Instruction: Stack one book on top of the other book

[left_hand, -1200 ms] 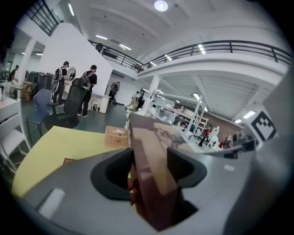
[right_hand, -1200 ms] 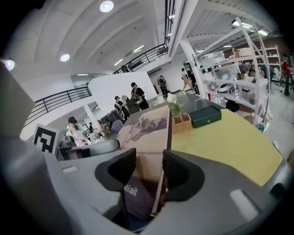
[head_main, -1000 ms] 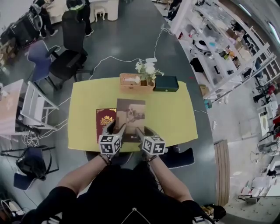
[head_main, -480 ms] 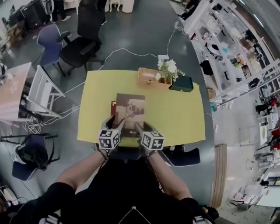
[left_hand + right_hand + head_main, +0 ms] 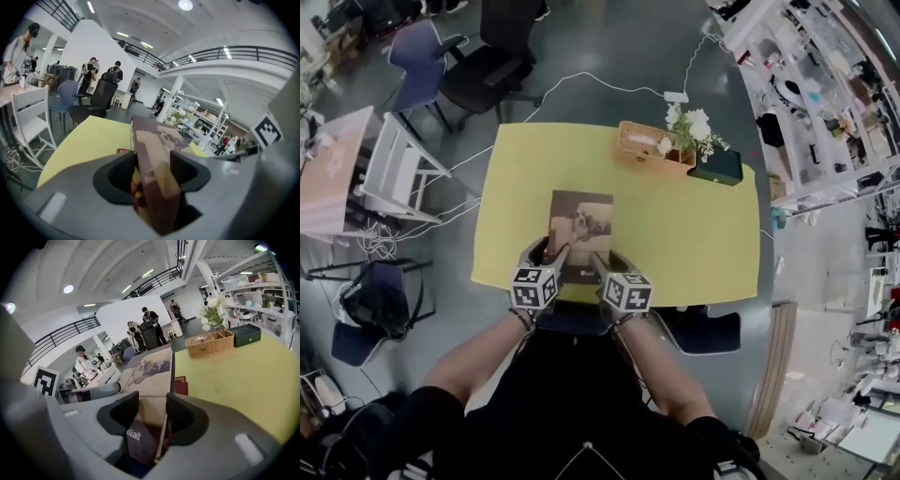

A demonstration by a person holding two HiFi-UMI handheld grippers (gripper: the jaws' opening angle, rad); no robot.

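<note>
Both my left tongs and right tongs are clamped on the near edge of the brown photo-cover book, which sits over the red book on the yellow surface, wicker basket beyond.

grey left gripper and right gripper, each bearing a black-and-white marker cube (square codes); black short-sleeved top.

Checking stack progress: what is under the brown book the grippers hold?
The red book, with only a strip showing beside the brown book; the rest is covered. Whether the two touch cannot be seen. The yellow table lies below.
</note>
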